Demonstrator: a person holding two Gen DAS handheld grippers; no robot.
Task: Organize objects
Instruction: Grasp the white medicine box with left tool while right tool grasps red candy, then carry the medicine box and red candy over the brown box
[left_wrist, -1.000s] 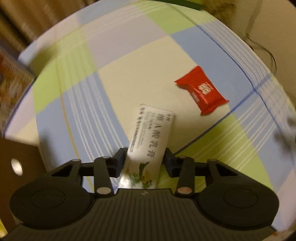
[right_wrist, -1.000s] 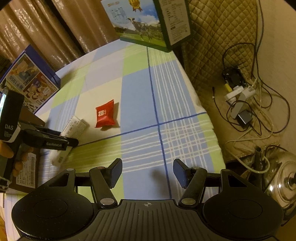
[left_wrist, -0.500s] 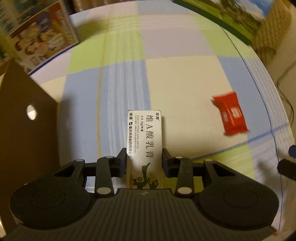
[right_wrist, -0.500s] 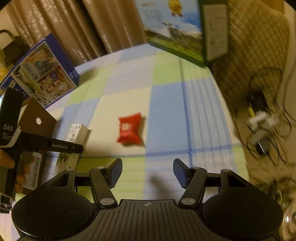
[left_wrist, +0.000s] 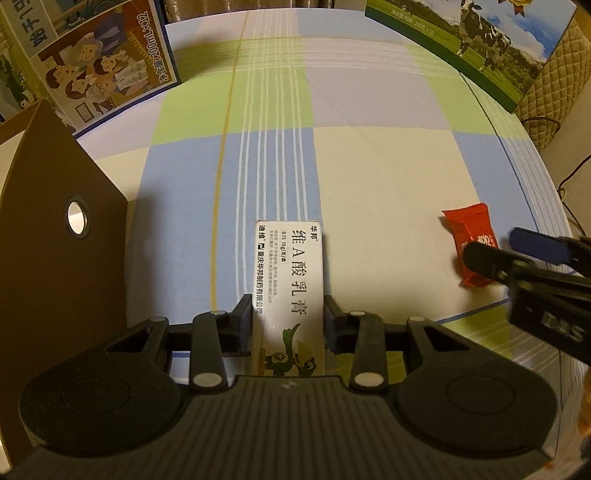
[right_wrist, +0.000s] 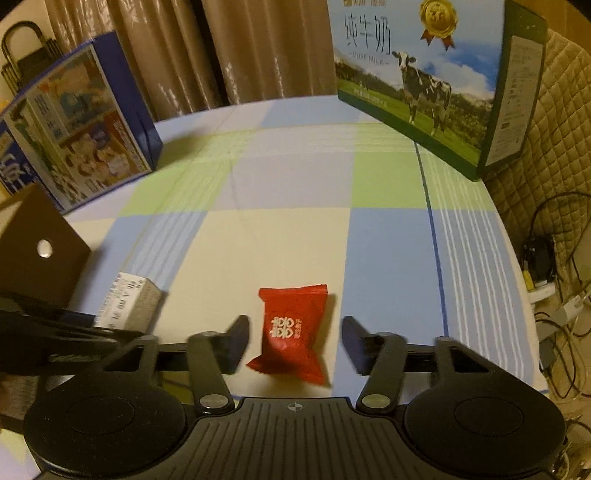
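Observation:
A white ointment box (left_wrist: 291, 273) with black print and a cartoon bird sits lengthwise between my left gripper's (left_wrist: 289, 314) fingers, which are shut on its sides. Whether the box touches the checked tablecloth (left_wrist: 388, 177) I cannot tell. A red candy packet (right_wrist: 291, 328) lies flat on the cloth between the fingers of my right gripper (right_wrist: 295, 339). That gripper is open, with a gap on each side of the packet. In the left wrist view the red packet (left_wrist: 469, 232) is partly covered by the right gripper's fingers (left_wrist: 491, 262). The white box (right_wrist: 129, 302) also shows in the right wrist view.
A brown box flap (left_wrist: 55, 240) with a round hole stands close on the left. A blue carton (right_wrist: 74, 129) stands at the back left, a green milk carton (right_wrist: 424, 74) at the back right. Cables (right_wrist: 554, 277) lie beyond the table's right edge.
My left gripper swung left toward the brown flap with the white box in it. My right gripper came down over the red packet, which now lies between its open fingers.

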